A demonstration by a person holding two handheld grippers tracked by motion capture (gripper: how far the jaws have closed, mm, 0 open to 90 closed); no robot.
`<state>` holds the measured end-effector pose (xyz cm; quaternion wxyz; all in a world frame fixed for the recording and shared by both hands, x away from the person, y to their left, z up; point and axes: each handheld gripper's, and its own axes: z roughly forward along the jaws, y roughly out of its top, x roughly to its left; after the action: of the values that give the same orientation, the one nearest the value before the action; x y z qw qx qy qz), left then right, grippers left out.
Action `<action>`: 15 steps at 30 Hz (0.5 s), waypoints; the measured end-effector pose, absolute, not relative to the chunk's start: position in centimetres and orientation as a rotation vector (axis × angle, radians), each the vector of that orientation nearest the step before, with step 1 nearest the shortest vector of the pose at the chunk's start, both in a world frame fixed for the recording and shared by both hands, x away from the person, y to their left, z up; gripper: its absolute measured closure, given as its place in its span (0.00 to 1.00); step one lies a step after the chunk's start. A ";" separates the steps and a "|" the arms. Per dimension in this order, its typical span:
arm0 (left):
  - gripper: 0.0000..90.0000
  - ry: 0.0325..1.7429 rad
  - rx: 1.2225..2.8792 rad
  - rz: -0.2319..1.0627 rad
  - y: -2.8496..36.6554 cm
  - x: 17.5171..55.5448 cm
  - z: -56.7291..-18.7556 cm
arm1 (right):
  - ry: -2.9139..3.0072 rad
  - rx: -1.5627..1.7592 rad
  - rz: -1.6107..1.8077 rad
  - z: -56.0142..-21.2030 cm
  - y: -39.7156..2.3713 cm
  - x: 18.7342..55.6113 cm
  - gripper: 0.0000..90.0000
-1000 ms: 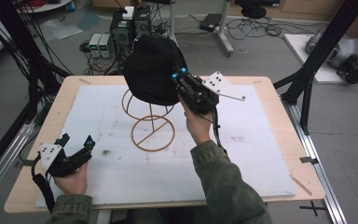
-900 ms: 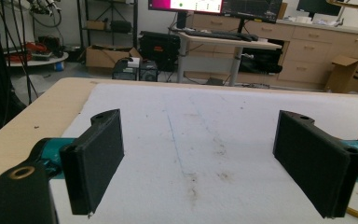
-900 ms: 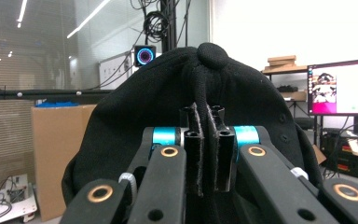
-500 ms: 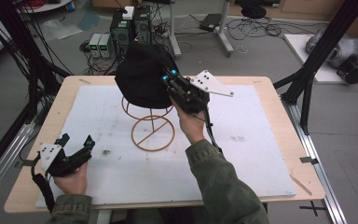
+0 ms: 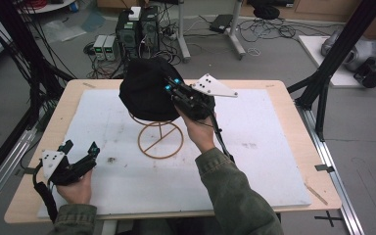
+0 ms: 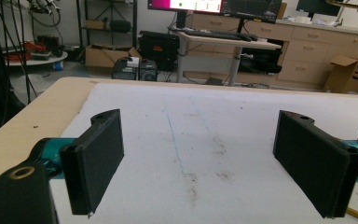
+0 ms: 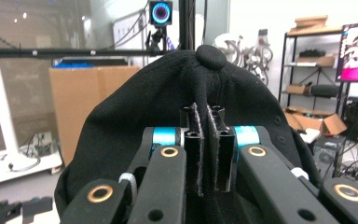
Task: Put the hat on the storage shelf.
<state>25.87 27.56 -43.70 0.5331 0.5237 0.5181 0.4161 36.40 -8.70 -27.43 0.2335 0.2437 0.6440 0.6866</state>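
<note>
A black cap (image 5: pixel 144 93) sits over the top of a copper wire stand (image 5: pixel 160 139) at the middle of the white mat. My right gripper (image 5: pixel 170 85) comes in from the right and is shut on a pinch of the cap's fabric. In the right gripper view the pads (image 7: pixel 206 140) press a fold of the cap (image 7: pixel 135 121) just below its top button. Whether the cap rests on the stand I cannot tell. My left gripper (image 5: pixel 81 147) lies low at the near left of the mat, open; its jaws (image 6: pixel 205 163) stand wide with nothing between them.
The white mat (image 5: pixel 254 161) covers most of the wooden table (image 5: pixel 293 98). Black frame posts (image 5: pixel 323 83) rise at the table's right and left. Computers and cables (image 5: pixel 137 29) lie on the floor beyond the far edge.
The right gripper has carried the cap a little to the left and lower in the picture, so it now covers the stand's upper ring. The left gripper has stayed where it was.
</note>
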 end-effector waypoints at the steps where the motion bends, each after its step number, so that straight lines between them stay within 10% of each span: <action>1: 0.18 1.235 1.249 0.992 27.5 25.9 -43.7 | 1.780 0.676 1.880 -27.5 -8.6 36.4 0.96; 15: 0.18 1.234 1.260 0.988 27.5 25.9 -43.7 | 1.886 0.698 1.845 -27.7 -8.7 37.2 0.97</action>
<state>25.92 27.54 -43.73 0.5310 0.5282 0.5173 0.4141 37.24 -8.66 -27.66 0.2048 0.2505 0.6763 0.6618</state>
